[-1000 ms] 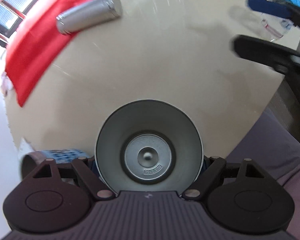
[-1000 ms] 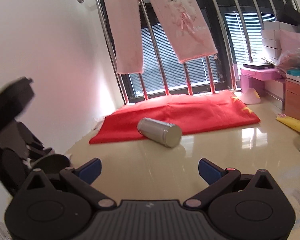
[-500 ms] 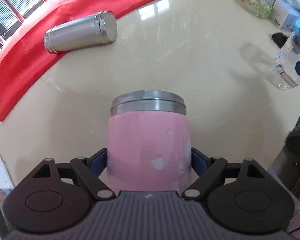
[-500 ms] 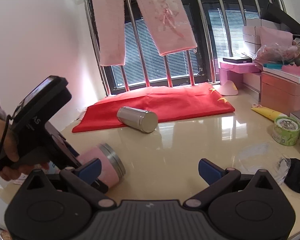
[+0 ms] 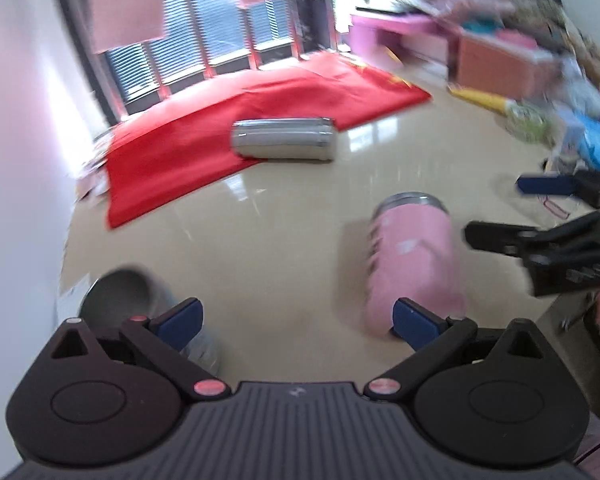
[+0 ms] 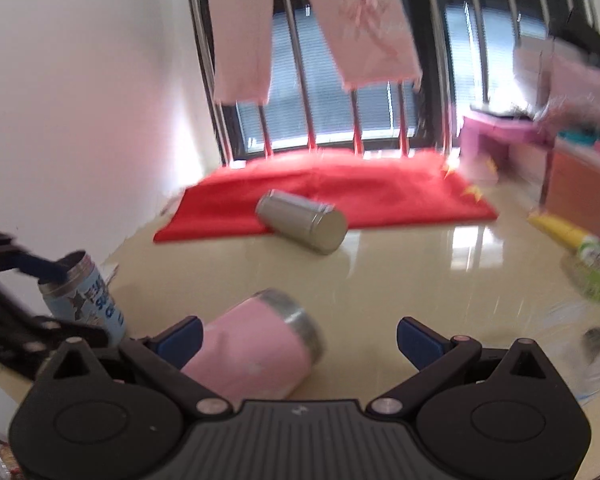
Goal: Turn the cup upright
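While both views are smeared with motion blur, the layout on the glossy beige tabletop reads well enough. The pink tumbler with the bare steel rim lies on its side near the front edge, steel mouth pointing away toward the window; in the right wrist view the same pink tumbler sits low and left of centre, partly behind that gripper's left blue finger pad.

The left gripper has its jaws spread wide and holds nothing; the tumbler lies just beyond its right finger pad, whether touching I cannot tell. The right gripper is likewise spread apart and empty. From the left camera, the right gripper shows at the right edge, close beside the tumbler.

A blue printed cup with a steel rim stands upright at the table's left, with one of the left gripper's fingers against its rim. Further back, a plain silver steel cylinder lies on its side, half on a red cloth spread before the barred window. Pink garments hang over the bars. A yellow tube lies at the right.
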Motion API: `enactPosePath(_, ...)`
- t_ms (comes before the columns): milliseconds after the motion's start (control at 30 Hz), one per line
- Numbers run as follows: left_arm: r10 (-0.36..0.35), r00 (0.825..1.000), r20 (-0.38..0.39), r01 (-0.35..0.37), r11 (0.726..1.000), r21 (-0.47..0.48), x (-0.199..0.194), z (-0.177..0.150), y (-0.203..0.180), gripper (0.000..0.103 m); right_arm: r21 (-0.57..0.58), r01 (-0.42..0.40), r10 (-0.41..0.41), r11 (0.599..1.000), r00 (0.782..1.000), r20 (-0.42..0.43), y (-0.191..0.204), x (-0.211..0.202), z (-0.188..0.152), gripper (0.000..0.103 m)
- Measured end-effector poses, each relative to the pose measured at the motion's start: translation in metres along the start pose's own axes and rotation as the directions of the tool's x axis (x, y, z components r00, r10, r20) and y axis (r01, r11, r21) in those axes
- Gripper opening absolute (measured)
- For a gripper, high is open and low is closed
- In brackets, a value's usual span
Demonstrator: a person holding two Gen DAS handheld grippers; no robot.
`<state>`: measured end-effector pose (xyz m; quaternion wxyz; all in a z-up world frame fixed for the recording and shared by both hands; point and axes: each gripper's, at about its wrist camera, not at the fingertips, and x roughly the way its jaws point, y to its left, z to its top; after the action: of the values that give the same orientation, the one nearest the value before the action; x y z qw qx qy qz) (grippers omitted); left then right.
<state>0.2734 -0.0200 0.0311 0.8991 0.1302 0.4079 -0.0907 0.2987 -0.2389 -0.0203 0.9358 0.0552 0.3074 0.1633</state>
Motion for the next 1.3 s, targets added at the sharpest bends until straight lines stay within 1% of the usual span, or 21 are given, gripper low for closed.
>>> enactPosePath(100,0.02,0.999,0.033,-0.018,0.998,-0.064,-0.015,-0.018,0.017,0.103,0.062,-0.004,0.009,0.998,0.997,-0.077,0.014,0.018,0.005,0.103)
enactPosePath(167,0.031,0.998,0.055,-0.025,0.995,-0.098,-0.022,-0.03,0.025,0.103,0.134,0.007,0.01,0.991,0.992,-0.125,0.017,0.029,0.007,0.103)
enactPosePath(233,0.028,0.997,0.076,-0.018,0.992,-0.126,-0.028,-0.039,0.031,0.103,0.194,0.033,-0.001,0.981,0.987,-0.164,0.017,0.039,0.007,0.103)
enactPosePath(367,0.006,0.996,0.093,0.011,0.985,-0.174,-0.027,-0.056,0.039,0.103,0.255,0.082,-0.017,0.964,0.968,-0.249,0.014,0.058,0.011,0.103)
enactPosePath(433,0.001,0.995,0.095,0.017,0.982,-0.19,-0.025,-0.061,0.041,0.103,0.275,0.112,-0.025,0.955,0.954,-0.3,0.013,0.069,0.015,0.103)
enactPosePath(467,-0.002,0.995,0.096,0.021,0.979,-0.201,-0.024,-0.064,0.042,0.103,0.292,0.126,-0.023,0.948,0.942,-0.334,0.011,0.076,0.017,0.103)
enactPosePath(533,-0.01,0.995,0.1,0.032,0.974,-0.223,-0.022,-0.067,0.042,0.103,0.329,0.161,-0.006,0.931,0.905,-0.426,0.006,0.094,0.017,0.098)
enactPosePath(567,-0.014,0.995,0.102,0.038,0.972,-0.231,-0.022,-0.068,0.043,0.103,0.32,0.186,-0.012,0.929,0.879,-0.477,0.004,0.104,0.015,0.091)
enactPosePath(600,-0.018,0.994,0.106,0.043,0.97,-0.238,-0.023,-0.07,0.043,0.103,0.298,0.178,-0.008,0.938,0.869,-0.495,0.005,0.109,0.015,0.09)
enactPosePath(633,-0.019,0.994,0.112,0.046,0.969,-0.243,-0.024,-0.072,0.043,0.103,0.253,0.148,-0.001,0.956,0.865,-0.502,0.008,0.111,0.016,0.089)
enactPosePath(667,-0.019,0.993,0.115,0.047,0.968,-0.247,-0.024,-0.074,0.043,0.103,0.17,0.105,-0.003,0.98,0.856,-0.516,0.015,0.114,0.018,0.089)
enactPosePath(733,-0.019,0.994,0.111,0.046,0.966,-0.253,-0.025,-0.076,0.044,0.103,0.024,0.042,-0.022,0.999,0.84,-0.543,0.027,0.115,0.02,0.089)
enactPosePath(800,-0.015,0.995,0.101,0.041,0.965,-0.261,-0.024,-0.078,0.045,0.103,-0.127,-0.028,-0.051,0.992,0.815,-0.577,0.039,0.116,0.02,0.089)
enactPosePath(867,-0.013,0.995,0.095,0.038,0.963,-0.266,-0.023,-0.08,0.046,0.103,-0.254,-0.069,-0.099,0.965,0.798,-0.595,0.048,0.117,0.021,0.089)
enactPosePath(900,-0.016,0.995,0.095,0.04,0.963,-0.266,-0.022,-0.08,0.046,0.103,-0.285,-0.083,-0.11,0.955,0.792,-0.601,0.051,0.117,0.02,0.089)
enactPosePath(1000,-0.014,0.995,0.099,0.041,0.962,-0.269,-0.023,-0.08,0.044,0.103,-0.284,-0.081,-0.119,0.955,0.776,-0.619,0.052,0.119,0.024,0.09)
enactPosePath(1033,-0.016,0.995,0.102,0.043,0.962,-0.271,-0.023,-0.08,0.045,0.103,-0.279,-0.077,-0.118,0.957,0.776,-0.62,0.053,0.12,0.025,0.091)
enactPosePath(1100,-0.015,0.995,0.102,0.042,0.962,-0.269,-0.023,-0.079,0.044,0.103,-0.244,-0.049,-0.115,0.969,0.781,-0.614,0.048,0.123,0.034,0.099)
enactPosePath(1133,-0.014,0.995,0.101,0.04,0.962,-0.269,-0.023,-0.079,0.044,0.103,-0.216,-0.039,-0.105,0.976,0.781,-0.615,0.045,0.125,0.039,0.099)
enactPosePath(1233,-0.014,0.995,0.097,0.04,0.961,-0.273,-0.022,-0.079,0.043,0.103,-0.137,-0.016,-0.076,0.99,0.766,-0.639,0.03,0.137,0.047,0.099)
enactPosePath(1300,-0.012,0.995,0.097,0.039,0.959,-0.279,-0.022,-0.079,0.043,0.103,-0.123,-0.003,-0.079,0.992,0.751,-0.655,0.026,0.144,0.051,0.099)
